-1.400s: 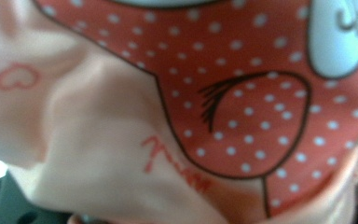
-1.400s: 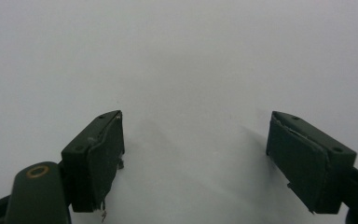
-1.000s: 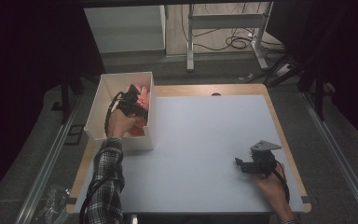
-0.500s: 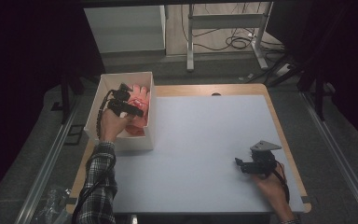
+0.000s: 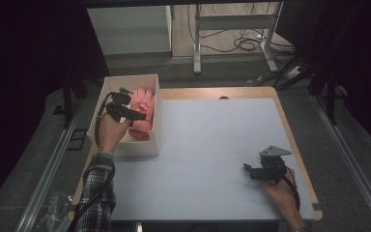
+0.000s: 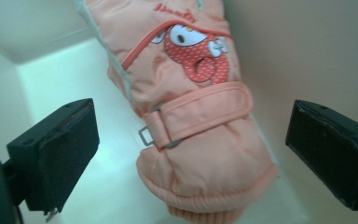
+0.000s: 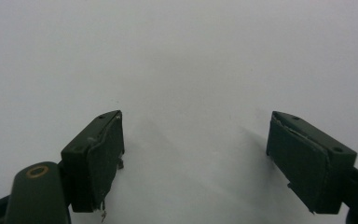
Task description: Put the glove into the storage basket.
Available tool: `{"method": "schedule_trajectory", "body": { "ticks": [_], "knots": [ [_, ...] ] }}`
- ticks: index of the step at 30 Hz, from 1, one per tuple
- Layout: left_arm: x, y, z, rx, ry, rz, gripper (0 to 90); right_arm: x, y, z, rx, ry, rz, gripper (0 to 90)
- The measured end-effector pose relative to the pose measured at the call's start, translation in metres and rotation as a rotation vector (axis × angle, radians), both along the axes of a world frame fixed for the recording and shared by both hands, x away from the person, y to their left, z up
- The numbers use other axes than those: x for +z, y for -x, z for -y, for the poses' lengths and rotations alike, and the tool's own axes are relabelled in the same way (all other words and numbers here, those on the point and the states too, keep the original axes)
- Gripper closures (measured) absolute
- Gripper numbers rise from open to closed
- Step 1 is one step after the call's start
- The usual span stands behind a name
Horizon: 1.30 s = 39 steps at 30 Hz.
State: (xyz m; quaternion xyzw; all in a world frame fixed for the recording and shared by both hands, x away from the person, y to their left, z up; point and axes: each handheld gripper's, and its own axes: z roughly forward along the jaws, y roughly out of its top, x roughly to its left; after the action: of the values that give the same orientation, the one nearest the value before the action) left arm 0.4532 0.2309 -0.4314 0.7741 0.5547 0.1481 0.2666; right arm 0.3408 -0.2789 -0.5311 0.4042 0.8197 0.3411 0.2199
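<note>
The left gripper (image 5: 134, 114) hangs over the white box (image 5: 107, 89) at the tabletop's far left corner, jaws spread wide, having just opened further, with nothing pinched. Ahead of them a peach glove (image 6: 193, 112) lies on the box floor, ribbed cuff nearest, its long axis running away toward the fingers, which are cut off. The right gripper (image 5: 249, 170), jaws likewise apart and empty, rests near the tabletop's near right corner, well apart from the glove.

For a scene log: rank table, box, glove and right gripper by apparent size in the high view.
1. table
2. box
3. glove, partly hidden by the left gripper
4. right gripper, looks close to the glove, so the last two are unsure.
</note>
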Motion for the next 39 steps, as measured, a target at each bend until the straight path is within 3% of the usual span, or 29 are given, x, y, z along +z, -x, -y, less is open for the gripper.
{"method": "schedule_trajectory", "body": {
  "ticks": [8, 20, 30, 39],
  "knots": [
    [0.013, 0.018, 0.006, -0.064, 0.008, 0.073, 2.2, 0.0, 0.0, 0.0, -0.001, 0.001, 0.002, 19.3],
    [0.032, 0.04, 0.026, -0.163, 0.037, 0.141, 1.8, 0.0, 0.0, 0.0, -0.001, 0.001, 0.002, 19.3],
    [0.035, 0.063, 0.065, -0.291, 0.052, 0.187, 1.7, 0.0, 0.0, 0.0, -0.001, 0.0, 0.002, 19.3],
    [0.03, 0.077, 0.094, -0.365, 0.066, 0.216, 1.5, 0.0, 0.0, 0.0, -0.001, 0.001, 0.003, 19.3]
  ]
}}
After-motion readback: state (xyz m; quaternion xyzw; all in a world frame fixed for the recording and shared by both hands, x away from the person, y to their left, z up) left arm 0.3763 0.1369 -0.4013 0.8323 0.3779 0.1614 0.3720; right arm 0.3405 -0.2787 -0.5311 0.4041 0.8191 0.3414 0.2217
